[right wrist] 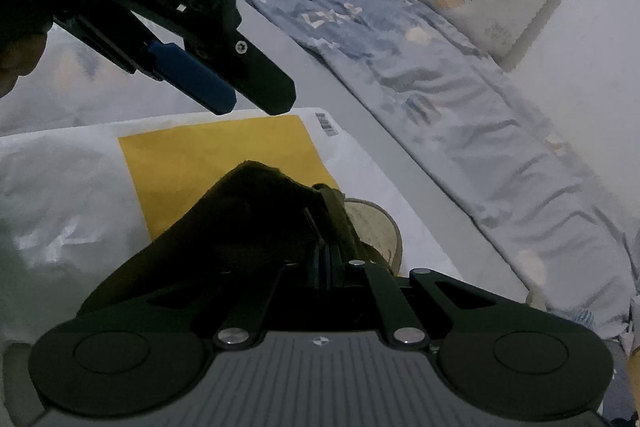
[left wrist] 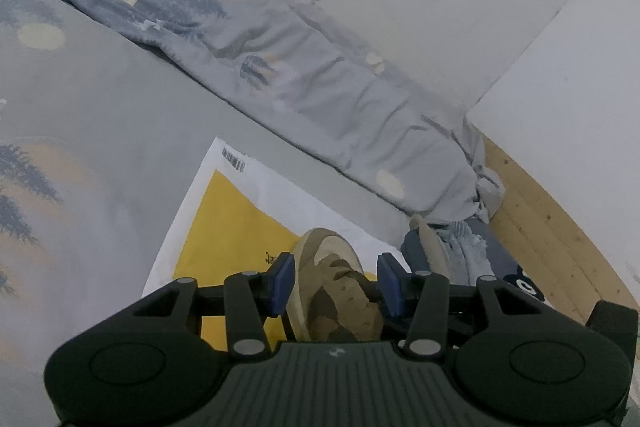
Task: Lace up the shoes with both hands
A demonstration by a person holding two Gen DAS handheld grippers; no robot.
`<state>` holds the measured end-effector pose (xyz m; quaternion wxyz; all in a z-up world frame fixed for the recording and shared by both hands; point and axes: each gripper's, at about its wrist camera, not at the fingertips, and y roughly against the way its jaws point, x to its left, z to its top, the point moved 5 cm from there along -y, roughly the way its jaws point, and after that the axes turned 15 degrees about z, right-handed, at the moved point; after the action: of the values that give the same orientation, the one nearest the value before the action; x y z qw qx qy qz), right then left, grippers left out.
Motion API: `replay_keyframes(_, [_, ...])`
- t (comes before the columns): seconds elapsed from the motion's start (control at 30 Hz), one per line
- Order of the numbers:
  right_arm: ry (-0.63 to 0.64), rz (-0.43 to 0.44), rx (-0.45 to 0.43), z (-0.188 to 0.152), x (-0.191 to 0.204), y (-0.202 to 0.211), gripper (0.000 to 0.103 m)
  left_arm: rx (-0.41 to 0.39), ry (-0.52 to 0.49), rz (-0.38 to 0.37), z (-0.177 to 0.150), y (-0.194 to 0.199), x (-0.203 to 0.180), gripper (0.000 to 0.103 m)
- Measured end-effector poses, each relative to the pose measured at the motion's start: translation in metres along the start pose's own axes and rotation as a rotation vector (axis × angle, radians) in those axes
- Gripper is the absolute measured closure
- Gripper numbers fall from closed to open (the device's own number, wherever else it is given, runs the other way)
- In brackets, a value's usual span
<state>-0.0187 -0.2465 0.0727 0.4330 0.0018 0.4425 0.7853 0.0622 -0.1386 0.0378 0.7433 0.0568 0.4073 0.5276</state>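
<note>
Soft suede shoe (left wrist: 340, 291) on a bed, light and floppy.
Left tongs (left wrist: 334, 285) wide astride it, untouching; right tongs (right wrist: 326, 259) clamped shut at the dark collar; best gripped by thin lace ends.

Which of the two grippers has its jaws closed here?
The right gripper: its blue pads meet, pressed together at the dark upper of the shoe. The left gripper has pads standing apart either side of the shoe.

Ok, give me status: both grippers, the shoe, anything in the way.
Left gripper open, astride the shoe. Right gripper shut, at the shoe's dark upper; grip unclear. No lace visible. Nothing in the way.
</note>
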Motion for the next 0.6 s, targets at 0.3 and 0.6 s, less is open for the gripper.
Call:
replay_keyframes(0.3, [-0.011,0.011,-0.001,-0.0037,-0.0033,-0.0017,0.102,0.019,0.046,0.009,-0.0001,-0.0040,0.0077,0.059])
replay_keyframes(0.6, [0.001,0.016,-0.018,-0.0060,-0.0041,-0.0030,0.102,0.051,0.047,-0.014,-0.0032,-0.0078,0.0075,0.059])
